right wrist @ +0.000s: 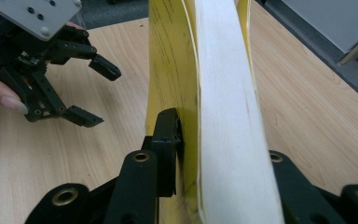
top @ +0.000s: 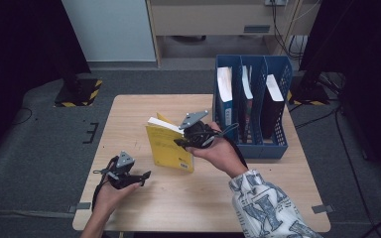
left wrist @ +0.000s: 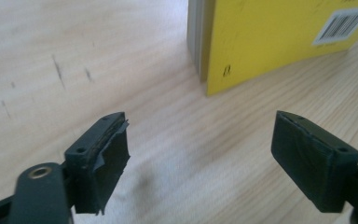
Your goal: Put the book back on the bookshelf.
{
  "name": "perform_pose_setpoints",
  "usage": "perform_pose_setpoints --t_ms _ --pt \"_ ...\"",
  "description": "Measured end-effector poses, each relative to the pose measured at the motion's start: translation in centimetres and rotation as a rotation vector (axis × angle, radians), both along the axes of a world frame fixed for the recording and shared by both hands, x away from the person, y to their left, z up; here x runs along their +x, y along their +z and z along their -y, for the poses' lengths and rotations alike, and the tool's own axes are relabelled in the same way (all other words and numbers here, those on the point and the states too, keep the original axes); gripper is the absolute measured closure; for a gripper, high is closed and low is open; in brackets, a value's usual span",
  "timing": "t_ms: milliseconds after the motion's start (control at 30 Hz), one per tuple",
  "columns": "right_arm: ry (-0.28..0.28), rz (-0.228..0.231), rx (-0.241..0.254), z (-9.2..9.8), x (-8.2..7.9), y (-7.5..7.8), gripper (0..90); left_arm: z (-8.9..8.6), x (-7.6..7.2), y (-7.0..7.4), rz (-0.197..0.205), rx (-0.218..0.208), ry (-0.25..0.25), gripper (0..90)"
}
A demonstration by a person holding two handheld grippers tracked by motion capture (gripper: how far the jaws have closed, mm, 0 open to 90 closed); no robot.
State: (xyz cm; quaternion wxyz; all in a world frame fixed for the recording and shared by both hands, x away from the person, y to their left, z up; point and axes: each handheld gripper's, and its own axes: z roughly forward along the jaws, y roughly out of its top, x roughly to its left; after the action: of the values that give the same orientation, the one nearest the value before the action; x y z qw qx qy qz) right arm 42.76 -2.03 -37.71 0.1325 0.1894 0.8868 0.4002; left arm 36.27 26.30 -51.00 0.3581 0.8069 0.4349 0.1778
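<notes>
A yellow paperback book [top: 166, 146] stands upright on the wooden table [top: 129, 114], tilted a little, with its white page block facing up. My right gripper [top: 181, 143] is shut on its upper edge from the right; in the right gripper view the jaws of this gripper [right wrist: 219, 140] clamp the yellow cover and pages of the book [right wrist: 223, 70]. My left gripper [top: 144, 176] hangs low over the table to the left of the book, open with nothing between its jaws. In the left gripper view this gripper [left wrist: 200, 135] faces the book's lower corner [left wrist: 270, 37].
A blue three-slot file holder [top: 278, 144] with upright books and folders stands just right of the right hand, at the table's right side. The table's front edge lies close below the left hand. A yellow-and-black striped stand base [top: 79, 94] sits on the floor at back left.
</notes>
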Motion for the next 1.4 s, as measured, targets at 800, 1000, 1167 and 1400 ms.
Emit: perform_pose_setpoints --t_ms 800,1000,1167,1400 --pt "0.042 -0.078 0.046 -0.9 -0.3 -0.4 66.3 -1.2 -0.5 -1.1 -0.062 0.071 0.027 10.8" --pt "0.040 -0.081 0.064 -0.7 -0.2 -0.6 72.6 -1.2 -0.5 -1.2 -0.067 0.076 0.026 11.4" --pt "0.033 -0.073 0.083 -0.5 -0.1 -0.7 74.4 -1.3 -0.5 -1.3 -0.076 0.082 0.027 11.5" --pt "-0.021 -0.092 0.130 0.1 0.4 -1.0 75.0 -1.7 -0.4 -1.5 -0.091 0.086 0.043 8.8"
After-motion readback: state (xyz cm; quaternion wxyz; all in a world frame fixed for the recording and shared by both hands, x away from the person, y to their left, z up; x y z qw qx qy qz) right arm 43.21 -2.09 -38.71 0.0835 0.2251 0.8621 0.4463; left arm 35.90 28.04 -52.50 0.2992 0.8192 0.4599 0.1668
